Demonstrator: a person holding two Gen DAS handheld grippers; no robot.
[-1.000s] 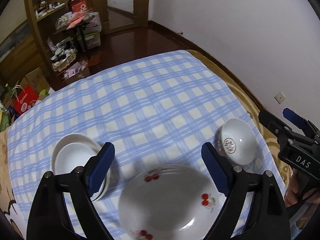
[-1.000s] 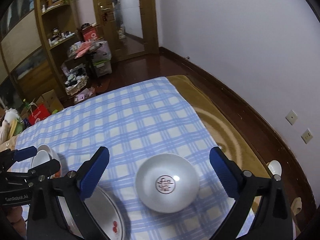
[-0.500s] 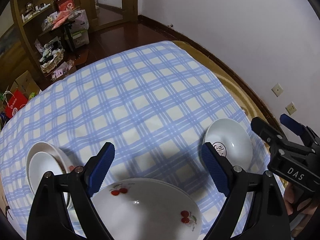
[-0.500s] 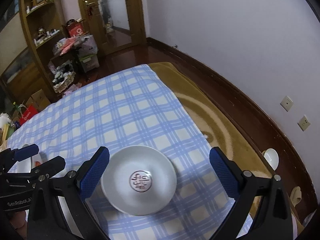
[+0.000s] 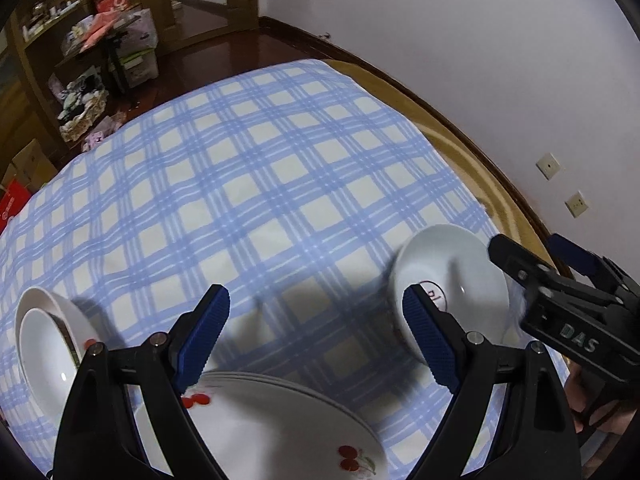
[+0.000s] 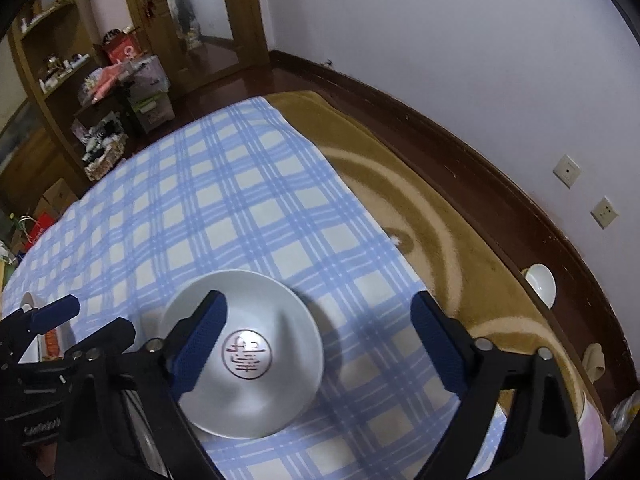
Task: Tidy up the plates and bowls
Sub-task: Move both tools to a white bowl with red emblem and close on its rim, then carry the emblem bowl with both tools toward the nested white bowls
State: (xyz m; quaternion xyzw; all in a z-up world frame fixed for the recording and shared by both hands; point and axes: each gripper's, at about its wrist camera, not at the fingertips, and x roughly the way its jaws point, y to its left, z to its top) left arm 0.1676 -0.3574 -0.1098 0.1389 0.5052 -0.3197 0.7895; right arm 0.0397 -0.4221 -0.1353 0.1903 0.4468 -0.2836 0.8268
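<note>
The desk's checked cloth [image 5: 260, 184] carries everything. At its near edge lies the cherry-patterned plate [image 5: 280, 420], under the left gripper [image 5: 316, 340], jaws spread and empty. Nested bowls [image 5: 48, 344] sit near the left edge. The right gripper [image 6: 320, 344], jaws just narrowing but gripping nothing, straddles the empty red-stamped bowl [image 6: 248, 360] near the right edge; best lower squarely over its rim.

Tons of open room on the checked tablecloth [image 5: 260, 184], whole far stretch is bare. Near edge is crowded: cherry-print plate [image 5: 280, 432], stacked white bowls [image 5: 44, 352] off to the left, red-emblem bowl [image 6: 248, 364] on the right. Both grippers sit close together there too.
</note>
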